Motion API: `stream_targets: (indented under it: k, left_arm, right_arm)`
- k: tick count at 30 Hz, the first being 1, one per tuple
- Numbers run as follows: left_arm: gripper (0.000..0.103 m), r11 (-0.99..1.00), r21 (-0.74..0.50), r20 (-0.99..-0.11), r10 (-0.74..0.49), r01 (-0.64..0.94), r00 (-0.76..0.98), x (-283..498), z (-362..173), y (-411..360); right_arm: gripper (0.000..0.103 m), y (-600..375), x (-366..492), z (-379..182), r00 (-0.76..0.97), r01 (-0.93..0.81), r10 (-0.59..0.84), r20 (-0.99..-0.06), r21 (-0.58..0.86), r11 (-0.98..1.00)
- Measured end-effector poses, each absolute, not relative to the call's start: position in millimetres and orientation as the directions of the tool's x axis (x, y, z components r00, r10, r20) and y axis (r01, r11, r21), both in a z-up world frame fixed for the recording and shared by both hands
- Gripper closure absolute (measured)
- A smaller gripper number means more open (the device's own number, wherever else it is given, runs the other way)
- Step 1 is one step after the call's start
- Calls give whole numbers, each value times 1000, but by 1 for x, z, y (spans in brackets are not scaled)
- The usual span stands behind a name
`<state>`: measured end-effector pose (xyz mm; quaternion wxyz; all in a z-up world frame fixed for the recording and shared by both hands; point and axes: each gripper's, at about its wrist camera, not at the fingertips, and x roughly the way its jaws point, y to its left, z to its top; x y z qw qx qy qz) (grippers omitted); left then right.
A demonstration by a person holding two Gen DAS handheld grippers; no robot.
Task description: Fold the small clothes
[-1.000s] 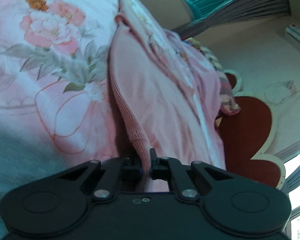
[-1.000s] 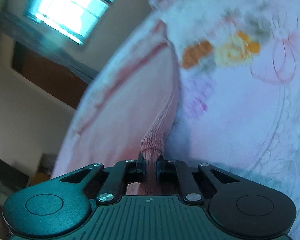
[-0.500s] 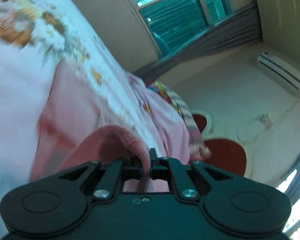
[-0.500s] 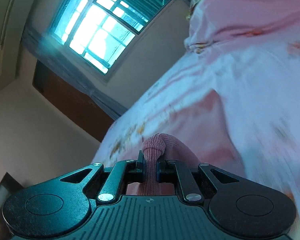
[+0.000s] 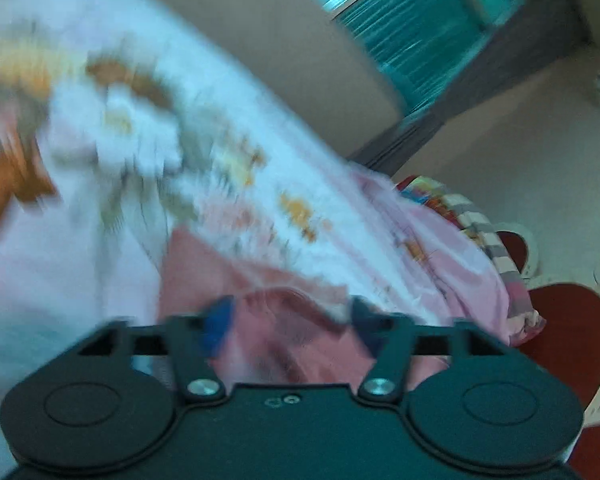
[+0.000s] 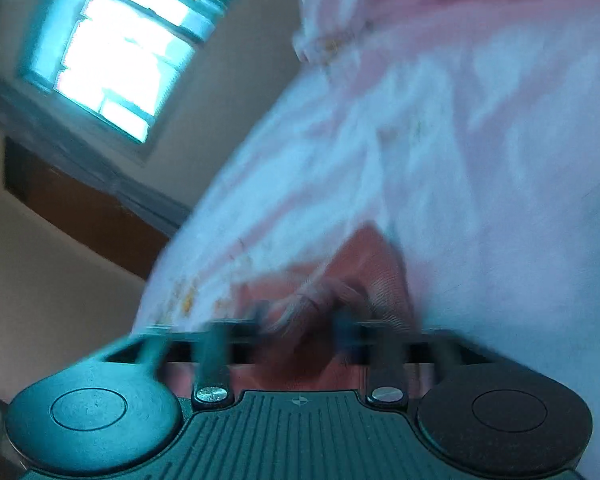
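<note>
Floral bedsheet (image 5: 100, 272) carries the pink garment (image 5: 284, 320). Left tool (image 5: 290, 316) and right tool (image 6: 300, 320) gape wide; pull back gently, sparing the fold.

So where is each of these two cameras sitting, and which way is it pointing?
Left wrist: sits on the left gripper, looks forward along its spread fingers at the pink garment on the flowered bedsheet, with a window behind.
Right wrist: sits on the right gripper, looks forward over the same pink garment and the bedsheet toward a bright window.
Shared: both blurred views show the garment and the bedsheet; no hand shows.
</note>
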<state>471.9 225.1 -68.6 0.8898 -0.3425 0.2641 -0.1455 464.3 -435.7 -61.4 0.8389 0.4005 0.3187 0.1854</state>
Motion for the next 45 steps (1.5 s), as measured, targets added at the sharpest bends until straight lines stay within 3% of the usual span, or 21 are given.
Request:
stream_targets:
  k: [1, 3, 5, 6, 9, 17, 22, 23, 24, 25, 26, 29, 32, 39, 45]
  left_arm:
    - [30, 739, -667, -357, -425, 92, 832, 463, -64, 231]
    - [30, 795, -599, -379, -387, 96, 841, 450, -53, 236]
    - [31, 882, -457, -435, -333, 113, 836, 453, -40, 229]
    - [31, 920, -370, -469, -303, 127, 830, 454, -35, 221]
    - [30, 955, -236, -501, -280, 182, 819, 462, -31, 204]
    - [29, 968, -46, -544, -230, 245, 807, 508, -42, 162]
    - [35, 949, -111, -619, -297, 294, 727, 551, -63, 154]
    - [58, 947, -100, -627, -297, 304, 720, 557, -66, 152]
    - [76, 944, -107, -635, -307, 313, 709, 561, -69, 151]
    - [90, 942, -126, -645, -316, 312, 696, 566, -71, 152]
    - [97, 944, -125, -638, -312, 305, 704, 568, -71, 152]
    - [102, 939, -126, -609, -328, 321, 722, 565, -69, 152]
    - [103, 936, -135, -566, -341, 324, 750, 556, -69, 156]
    - [103, 916, -204, -345, -397, 344, 851, 527, -43, 168]
    - [103, 929, -215, -311, -358, 302, 880, 546, -38, 167]
  right_arm:
    - [4, -444, 458, -55, 769, -52, 526, -364, 784, 619]
    - [5, -464, 439, -43, 823, -97, 486, -294, 770, 631]
    - [28, -459, 432, -27, 830, -141, 449, -331, 654, 743]
    - [31, -450, 432, -22, 822, -164, 439, -362, 588, 792]
    - [33, -416, 434, -17, 806, -232, 403, -433, 396, 889]
    - [33, -366, 479, -45, 770, -275, 371, -518, 255, 927]
    - [33, -346, 522, -51, 749, -277, 350, -562, 214, 937]
    - [36, -343, 527, -52, 742, -282, 345, -575, 199, 939]
    - [45, -341, 530, -52, 739, -288, 336, -585, 177, 941]
    - [76, -338, 533, -53, 732, -299, 329, -596, 152, 942]
    - [85, -335, 536, -55, 722, -306, 322, -613, 134, 943]
    - [86, -330, 534, -55, 724, -338, 326, -608, 99, 936]
    - [94, -331, 526, -54, 742, -357, 343, -576, 93, 929]
    - [94, -342, 504, -25, 830, -342, 359, -428, 118, 932]
    - [94, -345, 523, -17, 863, -288, 331, -382, 166, 943]
